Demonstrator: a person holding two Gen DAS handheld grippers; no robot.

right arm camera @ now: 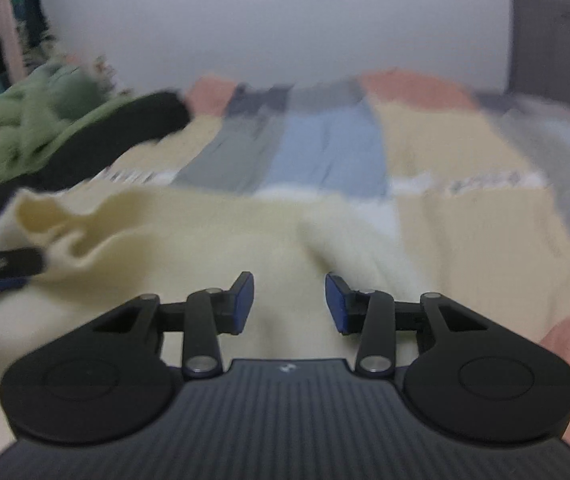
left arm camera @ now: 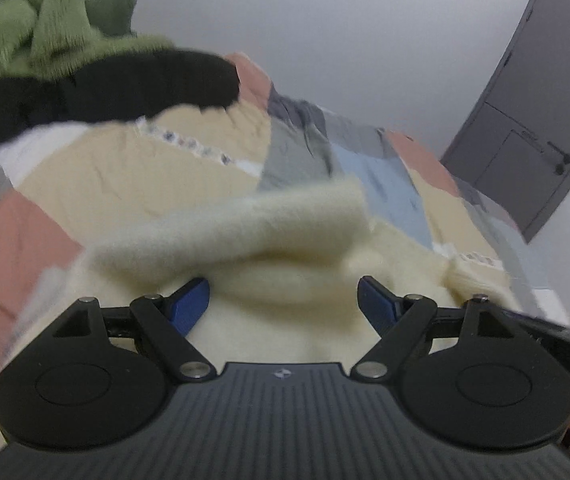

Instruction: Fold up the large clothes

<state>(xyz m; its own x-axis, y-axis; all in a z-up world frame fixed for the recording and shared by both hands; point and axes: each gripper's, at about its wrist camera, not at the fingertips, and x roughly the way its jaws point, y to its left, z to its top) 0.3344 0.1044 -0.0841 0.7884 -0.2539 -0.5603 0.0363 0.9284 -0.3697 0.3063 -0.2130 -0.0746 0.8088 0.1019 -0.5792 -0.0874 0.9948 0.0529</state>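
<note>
Cream sweater [left arm camera: 245, 232] lies rumpled on the bed [left arm camera: 17, 240], both jaws released over it; next, grab the 12 o'clock fold.

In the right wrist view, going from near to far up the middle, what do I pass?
Right gripper, cream fleece garment, patchwork bedspread, white wall.

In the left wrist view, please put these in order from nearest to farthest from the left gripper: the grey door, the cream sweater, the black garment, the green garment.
From the left gripper:
1. Cream sweater, directly under and ahead of the open jaws.
2. Black garment, far left on the patchwork bedspread.
3. Green garment, piled behind the black one, upper left.
4. Grey door, in the wall at right.
</note>
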